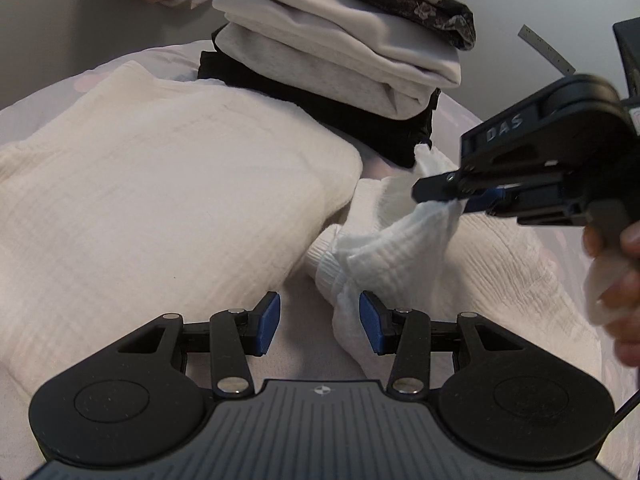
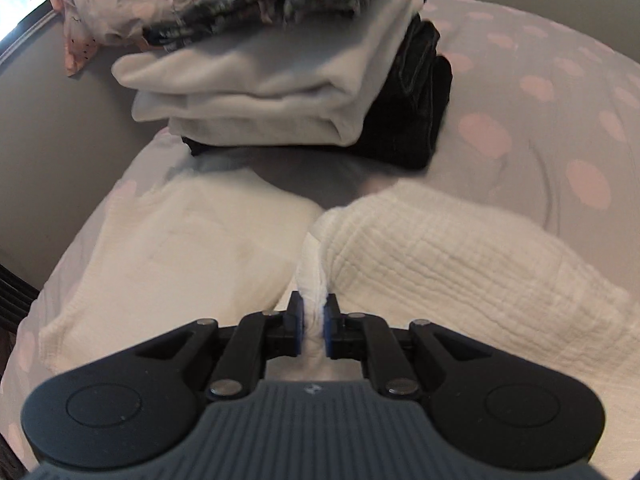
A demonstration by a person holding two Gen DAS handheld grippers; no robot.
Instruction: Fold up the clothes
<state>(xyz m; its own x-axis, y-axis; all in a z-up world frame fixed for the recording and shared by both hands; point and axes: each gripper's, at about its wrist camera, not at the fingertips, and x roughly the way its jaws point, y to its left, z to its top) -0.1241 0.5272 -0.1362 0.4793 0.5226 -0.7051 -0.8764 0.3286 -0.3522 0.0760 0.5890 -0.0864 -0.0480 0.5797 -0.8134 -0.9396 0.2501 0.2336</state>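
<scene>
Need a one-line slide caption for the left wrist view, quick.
Open left gripper hovers beside a white sleeve pinched by the right gripper, folded stack behind.

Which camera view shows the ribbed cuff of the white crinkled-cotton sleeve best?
The left wrist view: the ribbed cuff lies in plain sight just ahead of the open left gripper. In the right wrist view the cuff cannot be made out; only bunched sleeve fabric shows between the right gripper fingers.
</scene>
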